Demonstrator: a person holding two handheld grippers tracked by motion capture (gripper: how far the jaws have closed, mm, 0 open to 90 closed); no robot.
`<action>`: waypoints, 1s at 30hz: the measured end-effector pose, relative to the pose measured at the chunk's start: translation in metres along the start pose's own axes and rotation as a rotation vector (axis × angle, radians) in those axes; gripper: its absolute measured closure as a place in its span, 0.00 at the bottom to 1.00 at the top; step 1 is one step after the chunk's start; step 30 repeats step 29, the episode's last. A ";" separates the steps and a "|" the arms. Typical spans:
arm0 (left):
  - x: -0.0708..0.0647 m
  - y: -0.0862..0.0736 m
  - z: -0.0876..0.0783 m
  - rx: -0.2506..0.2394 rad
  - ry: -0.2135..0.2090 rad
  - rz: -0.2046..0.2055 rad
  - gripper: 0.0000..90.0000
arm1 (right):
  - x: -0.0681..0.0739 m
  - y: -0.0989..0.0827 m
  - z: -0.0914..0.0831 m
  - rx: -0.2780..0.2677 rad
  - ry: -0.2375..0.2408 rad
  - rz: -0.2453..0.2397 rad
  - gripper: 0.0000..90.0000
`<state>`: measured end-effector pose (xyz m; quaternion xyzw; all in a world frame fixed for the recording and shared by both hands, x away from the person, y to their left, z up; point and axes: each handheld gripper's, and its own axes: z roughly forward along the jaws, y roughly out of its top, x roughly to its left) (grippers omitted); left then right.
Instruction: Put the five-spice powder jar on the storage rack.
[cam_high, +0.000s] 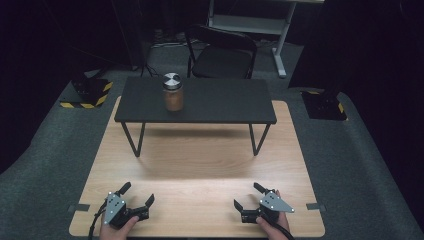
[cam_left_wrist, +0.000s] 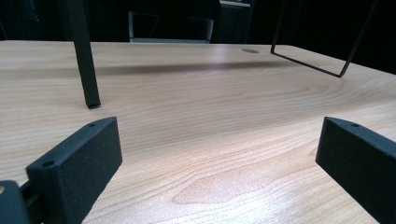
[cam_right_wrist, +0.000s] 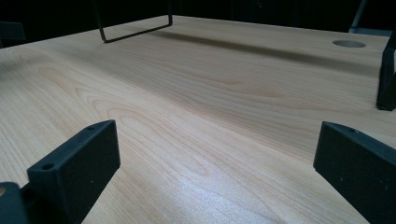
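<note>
A glass jar (cam_high: 173, 92) with brown contents and a silver lid stands upright on a small black raised shelf (cam_high: 225, 102) at the far side of the wooden table (cam_high: 200, 165). My left gripper (cam_high: 136, 194) rests open near the table's front left edge, held by a hand. My right gripper (cam_high: 246, 196) rests open near the front right edge. In the left gripper view the left gripper (cam_left_wrist: 219, 154) has only bare wood between its jaws. The right gripper (cam_right_wrist: 217, 154) likewise has bare wood between its jaws in the right gripper view.
The shelf stands on thin black legs (cam_left_wrist: 86, 60), with a wire loop leg (cam_left_wrist: 322, 51) at the other end. A black folding chair (cam_high: 222, 52) stands behind the table. Yellow-black striped floor bases (cam_high: 90, 92) sit at both sides. A round cable hole (cam_right_wrist: 349, 43) is in the tabletop.
</note>
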<state>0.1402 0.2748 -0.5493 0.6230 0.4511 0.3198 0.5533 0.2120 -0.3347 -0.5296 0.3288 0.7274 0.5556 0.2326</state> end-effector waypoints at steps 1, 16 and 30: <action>0.000 0.000 0.000 0.002 -0.004 -0.003 0.01 | 0.000 0.000 0.000 0.002 -0.001 0.001 0.00; -0.002 0.001 0.002 0.010 -0.029 0.018 0.01 | 0.000 -0.001 0.000 -0.003 -0.008 0.013 0.00; -0.007 0.003 0.004 0.016 -0.030 0.093 0.01 | 0.001 -0.001 0.000 -0.004 -0.010 0.020 0.00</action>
